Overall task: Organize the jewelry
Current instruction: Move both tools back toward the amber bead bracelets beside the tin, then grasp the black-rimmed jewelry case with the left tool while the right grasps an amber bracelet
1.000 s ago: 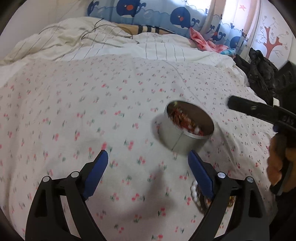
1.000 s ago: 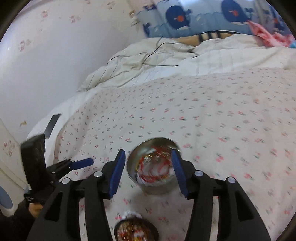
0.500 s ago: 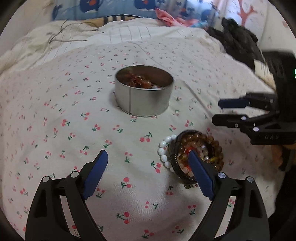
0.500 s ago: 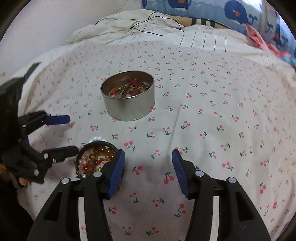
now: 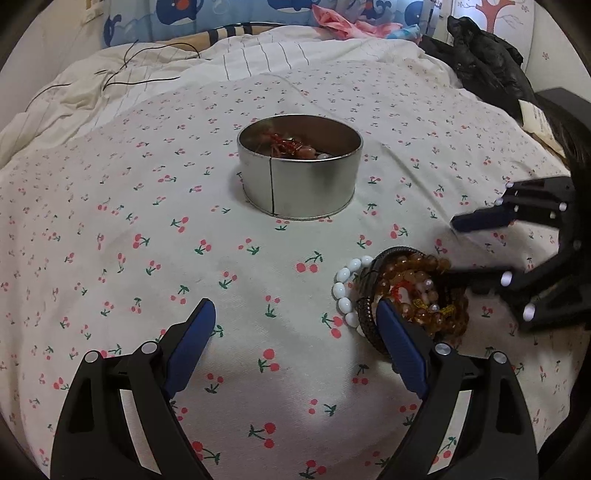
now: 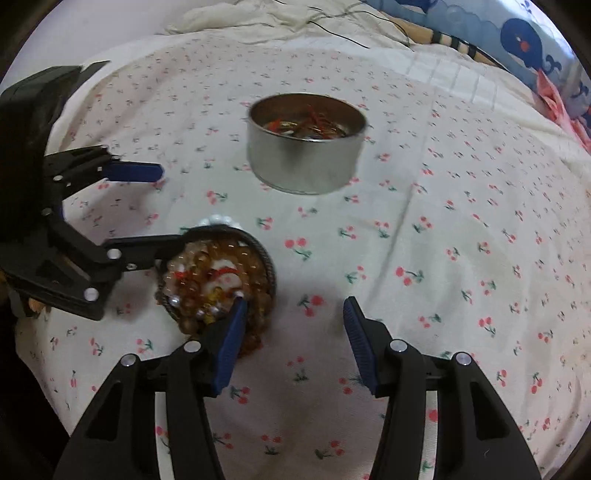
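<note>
A round silver tin (image 5: 300, 167) with red and gold jewelry inside stands on the cherry-print bedsheet; it also shows in the right wrist view (image 6: 306, 142). A pile of bracelets (image 5: 413, 291), amber beads, a black braided band and a white bead bracelet (image 5: 345, 286), lies in front of the tin, and shows in the right wrist view (image 6: 218, 275). My left gripper (image 5: 295, 325) is open, its right finger at the pile's near edge. My right gripper (image 6: 291, 314) is open, its left finger over the pile. Both are empty.
A rumpled white duvet with a black cable (image 5: 147, 70) lies behind the sheet. Black clothing (image 5: 484, 70) is heaped at the right, a pink cloth (image 5: 343, 22) and whale-print bedding (image 5: 192, 14) by the wall.
Both grippers have swung down and in toward the bracelet pile. The tin now sits farther off in both views. Both grippers stayed open.
</note>
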`<state>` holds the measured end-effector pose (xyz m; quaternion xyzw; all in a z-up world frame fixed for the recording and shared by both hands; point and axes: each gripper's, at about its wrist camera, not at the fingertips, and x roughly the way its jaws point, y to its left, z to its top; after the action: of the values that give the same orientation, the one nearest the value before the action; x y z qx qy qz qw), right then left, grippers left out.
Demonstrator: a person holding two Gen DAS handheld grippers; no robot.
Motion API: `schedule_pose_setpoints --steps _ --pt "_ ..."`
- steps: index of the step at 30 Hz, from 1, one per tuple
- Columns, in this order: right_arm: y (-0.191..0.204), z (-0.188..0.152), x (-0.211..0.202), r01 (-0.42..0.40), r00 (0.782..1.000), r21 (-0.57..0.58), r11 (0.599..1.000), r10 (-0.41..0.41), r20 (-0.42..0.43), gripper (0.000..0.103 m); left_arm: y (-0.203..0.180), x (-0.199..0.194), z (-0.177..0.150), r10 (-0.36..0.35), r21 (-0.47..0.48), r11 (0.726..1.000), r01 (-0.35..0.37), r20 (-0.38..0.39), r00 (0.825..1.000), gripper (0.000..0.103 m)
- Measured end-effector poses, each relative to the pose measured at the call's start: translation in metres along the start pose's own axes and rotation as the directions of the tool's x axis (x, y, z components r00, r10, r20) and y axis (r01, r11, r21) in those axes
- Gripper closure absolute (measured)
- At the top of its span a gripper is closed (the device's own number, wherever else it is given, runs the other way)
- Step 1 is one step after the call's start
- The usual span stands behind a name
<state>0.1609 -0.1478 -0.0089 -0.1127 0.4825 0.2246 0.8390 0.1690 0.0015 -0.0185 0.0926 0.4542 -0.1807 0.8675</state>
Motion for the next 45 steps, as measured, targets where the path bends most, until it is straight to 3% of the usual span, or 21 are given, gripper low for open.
schedule_pose_setpoints --steps 2,4,7,10,13,15,17,19,24,26,29,31,33,34,35,36,38,40,45 --pt "-0.014 -0.001 -0.002 0.02 1.0 0.05 0.999 -0.02 -0.001 0.051 0.003 0.001 0.001 0.003 -0.012 1.0 -0.003 -0.007 1.0 0.018" --pt "-0.025 -0.005 0.002 0.111 0.993 0.06 0.992 -0.109 -0.036 0.051 0.008 0.002 0.001 0.014 -0.03 0.999 -0.015 -0.016 1.0 0.018" --pt "-0.031 -0.005 -0.005 0.095 0.995 0.09 0.991 -0.094 -0.015 0.051 0.015 0.001 0.002 0.038 -0.052 0.998 -0.039 -0.011 0.999 0.018" --pt "-0.022 0.0 -0.018 -0.065 0.996 0.088 0.994 0.06 0.067 0.051 0.027 -0.001 0.002 -0.014 -0.112 0.994 0.013 -0.009 1.0 0.018" --pt "-0.001 0.003 -0.016 -0.224 0.972 0.054 0.973 0.22 0.079 0.051 0.032 -0.002 0.003 -0.113 -0.15 0.982 0.112 0.0 0.994 0.018" --pt "0.011 0.001 -0.005 -0.232 0.972 0.032 0.972 0.231 0.036 0.052 0.027 0.001 0.001 -0.145 -0.142 0.98 0.142 -0.013 0.989 0.018" --pt "0.02 -0.001 0.006 -0.239 0.971 0.028 0.971 0.239 -0.004 0.081 0.021 0.006 0.0 -0.174 -0.128 0.977 0.169 -0.033 0.984 0.019" --pt "0.024 -0.004 0.004 -0.241 0.97 0.026 0.97 0.241 0.003 0.091 0.016 0.006 -0.002 -0.17 -0.116 0.98 0.165 -0.036 0.985 0.019" --pt "-0.001 -0.001 -0.021 -0.256 0.964 0.086 0.963 0.247 0.098 0.091 0.034 0.011 -0.001 -0.106 -0.182 0.979 0.096 -0.048 0.993 0.019" --pt "-0.021 -0.003 -0.028 -0.199 0.976 0.127 0.972 0.185 0.12 0.091 0.04 0.011 -0.002 -0.093 -0.208 0.975 0.081 -0.047 0.995 0.019" --pt "-0.045 -0.004 -0.022 -0.147 0.988 0.185 0.972 0.134 0.08 0.091 0.041 0.011 -0.001 -0.086 -0.212 0.974 0.074 -0.048 0.995 0.019" --pt "-0.052 -0.007 -0.013 -0.094 0.996 0.21 0.973 0.091 0.027 0.089 0.04 0.011 0.0 -0.132 -0.209 0.97 0.122 -0.035 0.991 0.019" --pt "-0.05 -0.007 -0.01 -0.088 0.996 0.212 0.973 0.087 0.012 0.071 0.038 0.011 0.0 -0.181 -0.205 0.964 0.171 -0.03 0.983 0.02" --pt "-0.047 -0.006 -0.012 -0.083 0.997 0.201 0.976 0.081 0.017 0.055 0.033 0.012 0.0 -0.189 -0.188 0.966 0.179 -0.032 0.982 0.02" --pt "-0.044 -0.006 -0.013 -0.064 0.998 0.183 0.981 0.061 0.023 0.045 0.026 0.013 -0.001 -0.186 -0.164 0.97 0.177 -0.038 0.982 0.024" --pt "-0.041 -0.005 -0.013 -0.056 0.998 0.172 0.983 0.053 0.02 0.045 0.019 0.013 -0.002 -0.168 -0.126 0.979 0.162 -0.036 0.985 0.03" --pt "-0.041 -0.006 -0.009 -0.049 0.999 0.179 0.983 0.049 0.006 0.044 0.012 0.011 -0.001 -0.165 -0.096 0.982 0.161 -0.034 0.986 0.071" --pt "-0.044 -0.008 -0.005 -0.05 0.999 0.187 0.981 0.05 0.004 0.044 0.01 0.008 -0.001 -0.174 -0.081 0.982 0.171 -0.031 0.984 0.087" --pt "-0.045 -0.005 0.0 -0.046 0.999 0.189 0.981 0.046 0.004 0.041 0.012 0.001 -0.001 -0.193 -0.076 0.979 0.191 -0.018 0.981 0.09"
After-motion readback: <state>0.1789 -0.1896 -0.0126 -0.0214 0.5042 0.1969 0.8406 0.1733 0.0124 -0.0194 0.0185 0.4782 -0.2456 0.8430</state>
